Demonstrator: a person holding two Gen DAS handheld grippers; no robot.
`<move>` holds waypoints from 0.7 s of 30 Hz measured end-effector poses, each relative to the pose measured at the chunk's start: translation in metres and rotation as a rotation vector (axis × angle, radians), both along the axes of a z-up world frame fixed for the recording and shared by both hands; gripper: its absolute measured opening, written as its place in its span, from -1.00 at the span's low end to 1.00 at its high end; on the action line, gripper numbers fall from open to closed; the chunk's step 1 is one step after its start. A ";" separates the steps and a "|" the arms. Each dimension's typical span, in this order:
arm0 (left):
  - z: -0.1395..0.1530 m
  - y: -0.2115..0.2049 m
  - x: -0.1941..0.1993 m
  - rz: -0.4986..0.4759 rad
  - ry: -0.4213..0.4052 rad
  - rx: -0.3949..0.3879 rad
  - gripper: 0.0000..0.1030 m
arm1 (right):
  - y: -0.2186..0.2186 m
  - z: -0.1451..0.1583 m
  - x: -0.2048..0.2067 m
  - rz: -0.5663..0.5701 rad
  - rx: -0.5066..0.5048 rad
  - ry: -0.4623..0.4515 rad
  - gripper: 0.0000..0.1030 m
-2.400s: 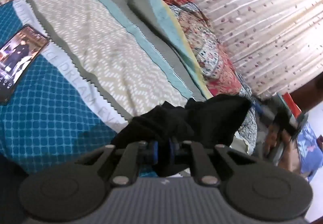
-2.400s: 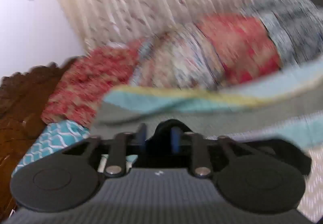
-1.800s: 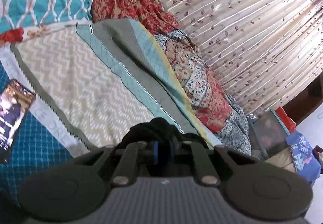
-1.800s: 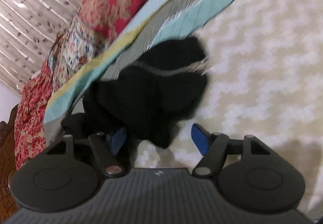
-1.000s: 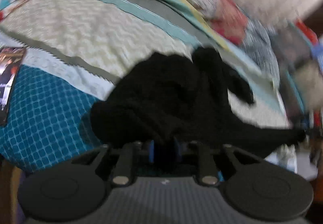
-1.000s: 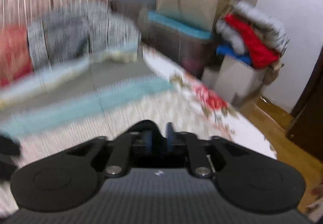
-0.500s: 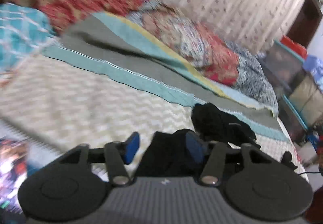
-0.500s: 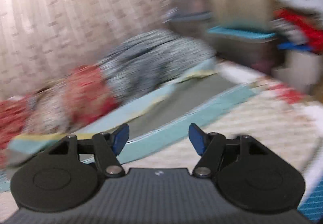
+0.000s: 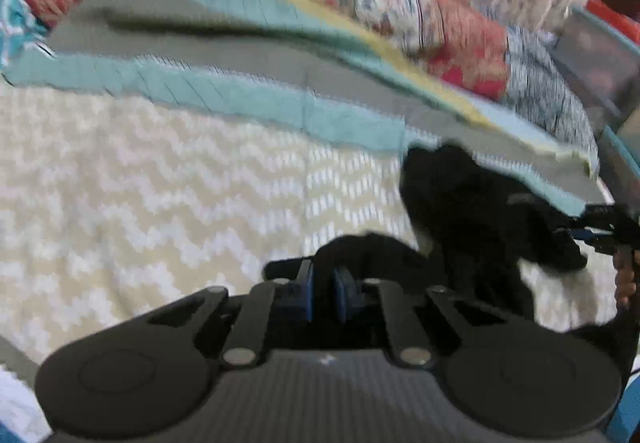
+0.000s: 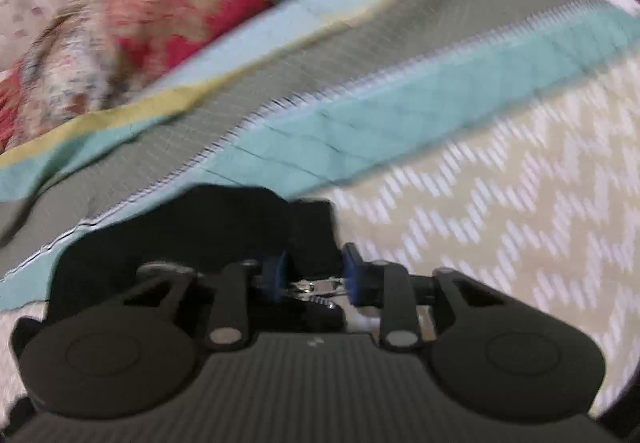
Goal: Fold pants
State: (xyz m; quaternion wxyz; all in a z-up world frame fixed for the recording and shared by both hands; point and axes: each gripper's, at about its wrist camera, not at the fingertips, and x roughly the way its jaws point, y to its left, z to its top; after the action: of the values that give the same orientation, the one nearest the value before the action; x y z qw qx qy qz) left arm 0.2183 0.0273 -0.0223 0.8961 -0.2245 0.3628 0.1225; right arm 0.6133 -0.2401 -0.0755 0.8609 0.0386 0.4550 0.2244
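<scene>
Black pants (image 9: 472, 203) lie bunched on the chevron-patterned bedspread (image 9: 140, 183), near its teal border, as you work both tools into the cloth. Your left gripper (image 9: 323, 293) has just snapped closed, its blue pads nearly together on a dark fold of the garment. Your right gripper (image 10: 314, 277) has just been narrowing; black cloth and a glint of metal, likely the zipper, sit between its pads, though blur hides whether they press yet. The fabric looks soft, light and limp, so it should sag and twist wherever it hangs free. A waistband or hem seam would likely give you a firmer hold than loose cloth. Pinching the metal could let it slip.
</scene>
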 end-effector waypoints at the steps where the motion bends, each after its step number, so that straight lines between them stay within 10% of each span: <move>1: 0.011 0.009 -0.010 0.026 -0.037 -0.023 -0.81 | -0.005 0.013 0.003 0.000 0.037 -0.037 -0.41; 5: 0.036 0.039 -0.059 0.144 -0.149 -0.081 -0.81 | -0.073 0.099 -0.012 -0.104 0.164 -0.283 -0.41; 9: 0.032 0.064 -0.108 0.266 -0.200 -0.162 -0.81 | -0.167 0.154 -0.016 -0.348 0.054 -0.491 -0.37; 14: 0.001 0.067 -0.129 0.310 -0.144 -0.239 -0.81 | -0.246 0.141 0.014 -0.613 -0.082 -0.356 0.02; 21: -0.004 0.059 -0.138 0.296 -0.170 -0.247 -0.81 | -0.301 0.103 -0.030 -0.647 0.067 -0.276 0.02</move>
State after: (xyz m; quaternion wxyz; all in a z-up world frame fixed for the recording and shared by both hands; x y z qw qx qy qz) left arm 0.0803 0.0859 -0.0258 0.8614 -0.3932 0.2610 0.1880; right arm 0.5835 -0.5409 0.0272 0.9391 0.1781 0.2908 -0.0423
